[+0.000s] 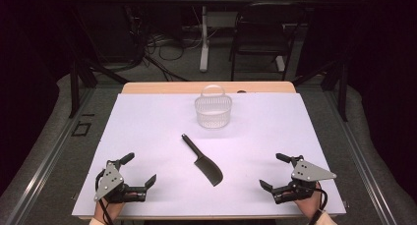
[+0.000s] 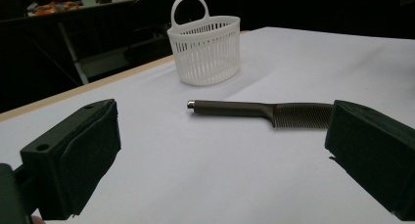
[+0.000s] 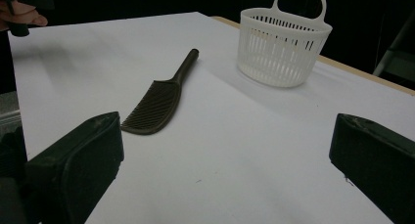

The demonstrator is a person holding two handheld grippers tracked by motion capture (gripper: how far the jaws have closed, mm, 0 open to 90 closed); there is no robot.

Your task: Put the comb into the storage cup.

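- Table [image 1: 147, 136]: white top, lying under everything.
- Basket [image 1: 213, 112]: white, slatted, standing upright beyond the comb, well apart.
- Left gripper [image 1: 140, 170]: resting left of the comb, jaws spread wide, empty.
- Right gripper [image 1: 275, 172]: resting right of the comb, jaws spread wide, empty.
- Comb [image 1: 202, 160]: dark, lying flat, handle pointing toward the basket.

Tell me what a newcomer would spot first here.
A dark comb lies flat mid-table on the white sheet, handle pointing toward the far side. Beyond it, near the far edge, stands a white slotted basket with a loop handle. At the near corners, the left claw and right claw sit open, holding nothing.
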